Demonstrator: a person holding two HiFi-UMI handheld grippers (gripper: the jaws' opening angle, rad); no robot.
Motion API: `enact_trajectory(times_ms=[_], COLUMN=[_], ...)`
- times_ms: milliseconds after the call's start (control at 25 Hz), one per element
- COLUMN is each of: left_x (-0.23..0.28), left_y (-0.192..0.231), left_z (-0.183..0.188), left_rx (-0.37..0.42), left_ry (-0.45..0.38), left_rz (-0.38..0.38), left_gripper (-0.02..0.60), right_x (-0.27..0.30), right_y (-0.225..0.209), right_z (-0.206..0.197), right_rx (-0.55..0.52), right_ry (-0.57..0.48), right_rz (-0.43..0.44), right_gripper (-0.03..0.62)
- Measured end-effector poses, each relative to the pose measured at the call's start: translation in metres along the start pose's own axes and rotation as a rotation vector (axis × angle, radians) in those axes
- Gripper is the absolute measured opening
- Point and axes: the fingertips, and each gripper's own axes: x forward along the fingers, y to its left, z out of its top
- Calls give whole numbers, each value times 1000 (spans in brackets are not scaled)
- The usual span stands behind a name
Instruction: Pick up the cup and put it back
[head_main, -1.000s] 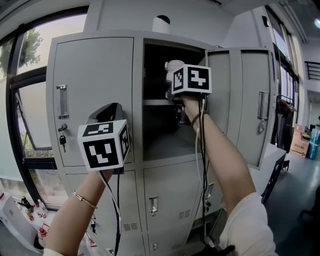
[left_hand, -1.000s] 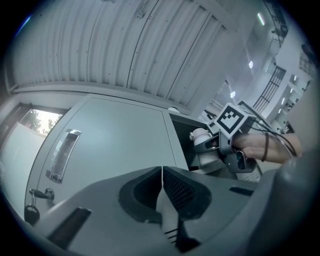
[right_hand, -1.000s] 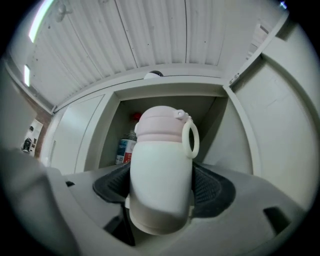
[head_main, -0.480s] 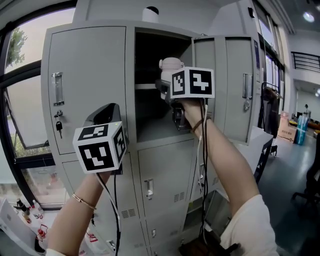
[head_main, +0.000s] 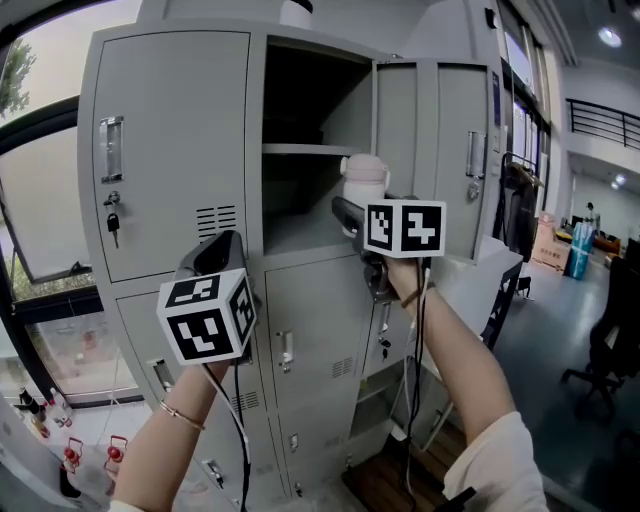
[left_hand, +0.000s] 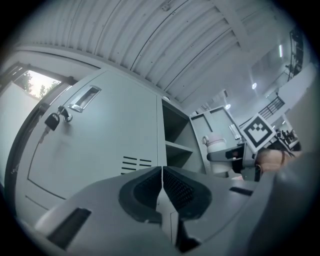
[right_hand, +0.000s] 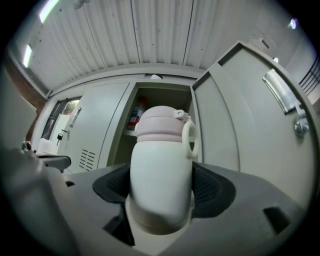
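Note:
The cup (right_hand: 162, 175) is a white bottle with a pale pink lid and a ring handle. My right gripper (right_hand: 162, 187) is shut on its body, both pads pressed on its sides. In the head view the cup (head_main: 364, 182) stands upright in the right gripper (head_main: 352, 212), out in front of the open locker (head_main: 300, 170) at about its lower shelf level. My left gripper (left_hand: 161, 187) is shut with nothing in it and points at the closed locker door (left_hand: 100, 145). In the head view the left gripper (head_main: 215, 255) is low at the left, away from the cup.
The grey locker bank has an open upper compartment with a shelf (head_main: 300, 149) and its door (head_main: 398, 150) swung out to the right. A red-and-white container (right_hand: 136, 113) stands inside. A padlock (head_main: 113, 222) hangs on the left door. Closed lockers (head_main: 310, 330) lie below.
Both grippers have come down. The right gripper has drawn the cup out of the upper compartment and lowered it in front of the locker. The head view has shifted, and the locker now shows higher.

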Motion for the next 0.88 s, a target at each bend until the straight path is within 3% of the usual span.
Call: enact_trajectory(times_ms=[360, 520, 880], left_x=[-19, -26, -53], left_y=[-10, -21, -36], left_z=[-61, -108, -215], left_rx=[-35, -25, -133], left_ry=[33, 84, 184], left_rz=[-7, -19, 7], left_gripper=[11, 11, 11], right_x=[-46, -71, -114], right_y=[15, 29, 27], right_z=[-109, -164, -263], right_rx=[47, 16, 13], right_ry=[32, 47, 108], right_rz=[26, 23, -9], right_gripper=[341, 341, 341])
